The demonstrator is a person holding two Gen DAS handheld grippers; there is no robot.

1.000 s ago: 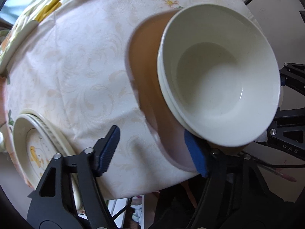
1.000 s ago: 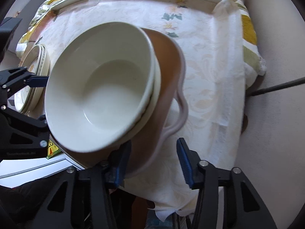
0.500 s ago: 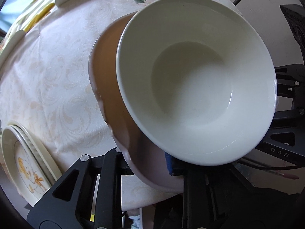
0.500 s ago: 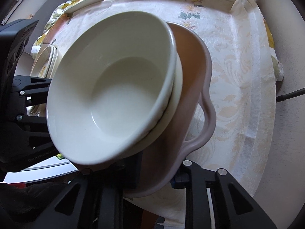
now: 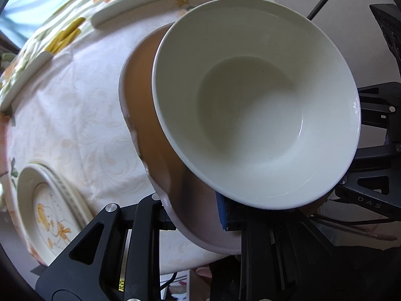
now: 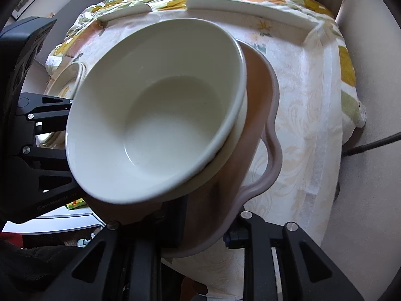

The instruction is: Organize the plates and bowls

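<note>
Plainly, progress: the dishes are gathered into one pile, with two white bowls [image 5: 250, 110] nested and sitting on a pinkish-brown tray [image 5: 150, 130]; the pile appears lifted and tilted above the bench [image 5: 70, 115], though how clear of the cloth it is cannot be told.
Left to do: the pile has no final spot yet, and a stack of flowered plates [image 5: 50, 210] sits apart at the bench's near-left corner; more plates line the far edge.
Left claw [image 5: 194, 213]: drawn nearly together, pinching the tray's near rim, with one blue pad on the inner face.
Right claw [image 6: 205, 228]: likewise nearly closed, clamped on the tray's opposite rim just beside its looped handle [image 6: 272, 150].
Bowls' place: between the two claws, leaning toward the cameras.
</note>
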